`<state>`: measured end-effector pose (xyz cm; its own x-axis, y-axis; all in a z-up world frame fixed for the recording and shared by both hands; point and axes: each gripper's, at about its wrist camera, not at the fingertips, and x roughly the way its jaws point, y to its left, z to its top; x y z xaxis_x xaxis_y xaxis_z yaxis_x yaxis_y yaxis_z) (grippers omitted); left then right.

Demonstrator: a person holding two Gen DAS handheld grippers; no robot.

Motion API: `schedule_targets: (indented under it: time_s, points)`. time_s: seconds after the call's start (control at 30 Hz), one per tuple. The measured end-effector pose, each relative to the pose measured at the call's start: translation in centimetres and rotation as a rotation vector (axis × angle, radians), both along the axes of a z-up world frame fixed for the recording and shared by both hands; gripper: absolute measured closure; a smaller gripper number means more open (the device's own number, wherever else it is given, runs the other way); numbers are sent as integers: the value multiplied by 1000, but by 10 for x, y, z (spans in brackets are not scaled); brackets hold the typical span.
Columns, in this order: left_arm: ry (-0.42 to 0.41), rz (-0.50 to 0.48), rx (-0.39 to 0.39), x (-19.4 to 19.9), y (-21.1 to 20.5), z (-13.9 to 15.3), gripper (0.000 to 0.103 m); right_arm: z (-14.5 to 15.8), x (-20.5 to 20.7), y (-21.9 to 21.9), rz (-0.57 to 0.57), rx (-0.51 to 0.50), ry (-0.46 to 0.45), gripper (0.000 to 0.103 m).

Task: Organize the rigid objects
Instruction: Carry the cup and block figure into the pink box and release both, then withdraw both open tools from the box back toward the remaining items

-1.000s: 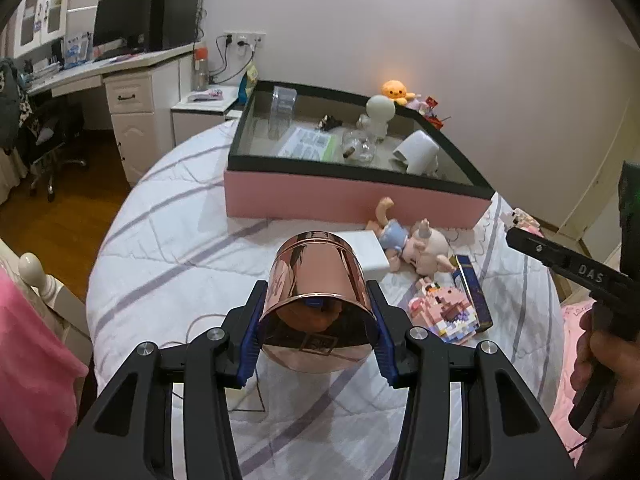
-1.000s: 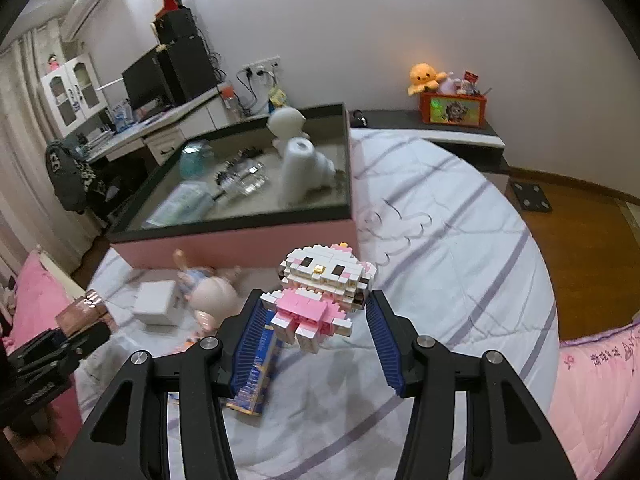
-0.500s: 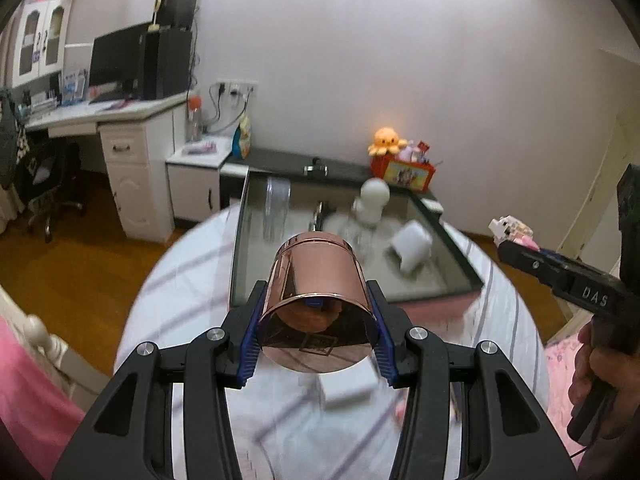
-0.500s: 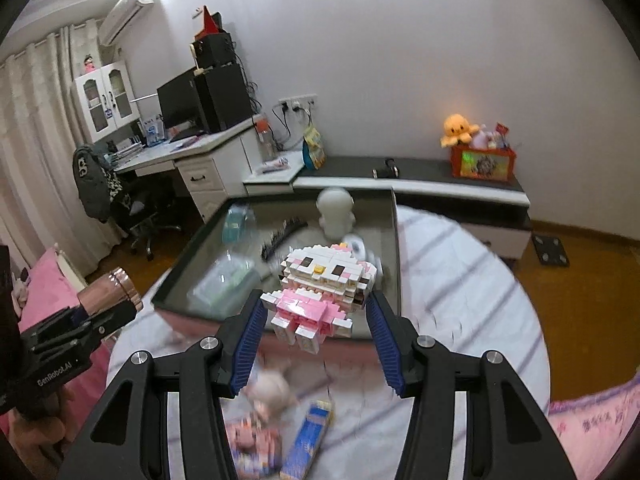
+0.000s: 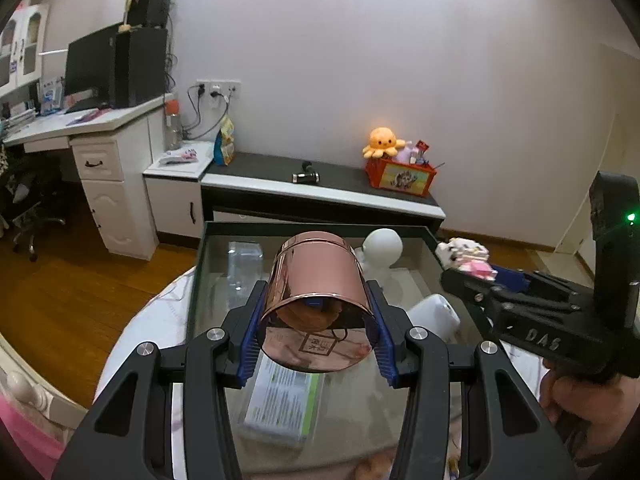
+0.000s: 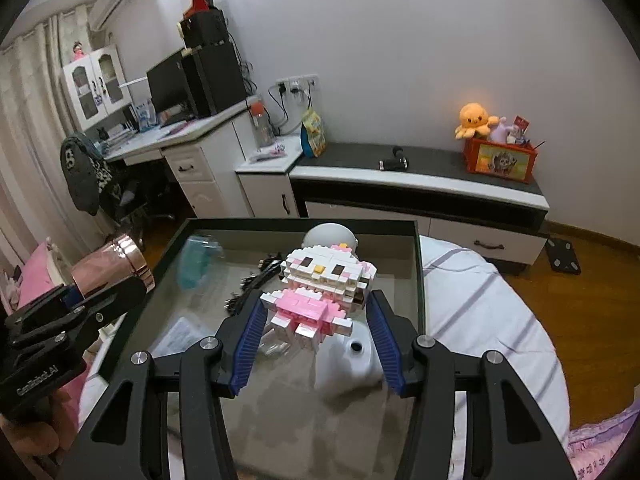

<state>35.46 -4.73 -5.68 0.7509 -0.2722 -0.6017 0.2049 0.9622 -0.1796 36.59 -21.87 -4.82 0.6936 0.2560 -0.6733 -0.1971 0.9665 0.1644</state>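
Copper cup (image 5: 318,280) in left gripper (image 5: 316,334), brick cat (image 6: 320,292) in right gripper (image 6: 314,346), above box (image 6: 418,280).

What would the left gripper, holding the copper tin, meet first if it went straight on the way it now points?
Probably the white round-headed figure in the storage box, just ahead of the copper tin held by the left gripper; depth is unclear, so it could pass over.

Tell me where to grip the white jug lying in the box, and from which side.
Grip the white jug across its rounded body, coming from above. It lies on its side in the box, cap hole facing up toward the camera, so the body looks the widest steady part; its far side is hidden.
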Motion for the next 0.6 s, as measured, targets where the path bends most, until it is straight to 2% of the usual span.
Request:
schedule_targets:
  time_s: [0.2, 0.27, 0.3, 0.33, 0.37, 0.43, 0.6]
  points:
    - [51, -15, 29, 28, -13, -20, 55, -23, 25, -3, -10, -6, 54, 49]
    - [75, -5, 47, 33, -15, -27, 54, -28, 26, -6, -21, -3, 60, 42]
    - [77, 3, 48, 33, -14, -29, 51, -28, 26, -8, -22, 0, 63, 31]
    - [75, 9, 48, 30, -13, -29, 39, -28, 24, -9, -25, 5, 59, 19]
    - [68, 19, 49, 27, -11, -29, 23, -27, 20, -11, -36, 7, 49, 18]
    - [38, 48, 48, 17, -5, -24, 11, -23, 15, -16, -58, 10, 40, 13]
    - [-5, 78, 41, -8, 12, -9, 1, -11, -9, -28, -109, 28, 26, 12]
